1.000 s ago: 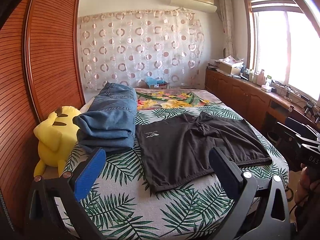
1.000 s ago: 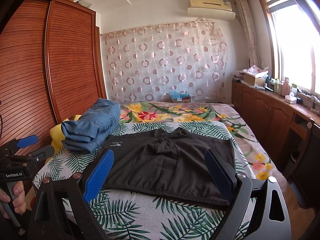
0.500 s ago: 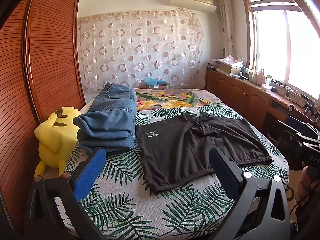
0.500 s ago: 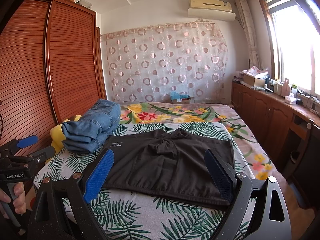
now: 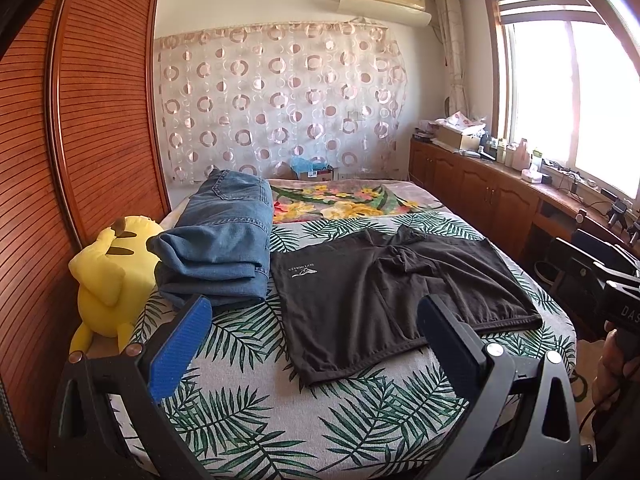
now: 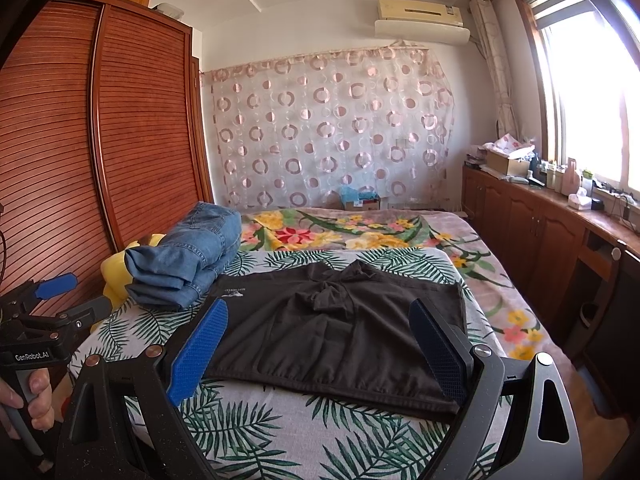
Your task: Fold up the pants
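Black shorts (image 5: 380, 292) (image 6: 336, 332) lie spread flat on the leaf-print bedspread (image 5: 248, 420), waistband toward me, a small white logo on the left leg. My left gripper (image 5: 312, 340) hovers open above the near edge of the bed, short of the shorts' left corner. In the right wrist view my right gripper (image 6: 320, 348) stands open over the near hem, touching nothing. The left gripper (image 6: 60, 296) also shows there at far left, held by a hand (image 6: 36, 400).
Folded blue jeans (image 5: 220, 248) (image 6: 188, 264) are stacked left of the shorts. A yellow plush toy (image 5: 108, 276) sits against the wooden wardrobe (image 5: 80, 140). Wooden cabinets (image 5: 480, 192) with clutter run along the right wall under the window. A floral blanket (image 5: 340, 204) covers the far bed.
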A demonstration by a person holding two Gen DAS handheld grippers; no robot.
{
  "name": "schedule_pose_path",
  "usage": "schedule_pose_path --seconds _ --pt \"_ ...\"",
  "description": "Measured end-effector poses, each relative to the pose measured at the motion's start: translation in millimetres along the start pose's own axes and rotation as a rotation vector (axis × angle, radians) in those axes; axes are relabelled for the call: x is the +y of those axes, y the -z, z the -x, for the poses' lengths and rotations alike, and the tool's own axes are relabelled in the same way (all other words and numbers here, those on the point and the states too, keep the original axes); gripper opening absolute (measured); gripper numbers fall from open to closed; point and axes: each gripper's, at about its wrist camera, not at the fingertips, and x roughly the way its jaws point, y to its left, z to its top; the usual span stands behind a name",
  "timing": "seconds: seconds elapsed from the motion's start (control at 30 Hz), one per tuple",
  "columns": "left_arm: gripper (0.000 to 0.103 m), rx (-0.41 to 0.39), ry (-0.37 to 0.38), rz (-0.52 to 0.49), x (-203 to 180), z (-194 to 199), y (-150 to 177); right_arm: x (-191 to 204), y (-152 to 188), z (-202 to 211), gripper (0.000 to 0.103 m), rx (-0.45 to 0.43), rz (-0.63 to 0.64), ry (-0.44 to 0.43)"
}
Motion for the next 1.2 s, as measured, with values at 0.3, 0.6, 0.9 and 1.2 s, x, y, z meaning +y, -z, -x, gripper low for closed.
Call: schedule_pose_path --seconds 0.3,0.6,0.9,1.2 --pt "0.103 -0.007 0.0 -0.011 -3 2 -1 0 0 0 0.093 0.0 0.0 0.001" --pt "0.103 0.006 -0.001 -0.013 -3 0 -1 -3 1 -1 0.093 0.009 -0.008 -0.001" --pt "0.103 0.066 0.01 -0.006 5 -30 18 -12 7 -12 0.091 0.032 -0.002 0.025" --pt "0.103 0.167 0.038 -0.016 9 -60 38 -19 11 -30 0.086 0.075 0.002 0.046"
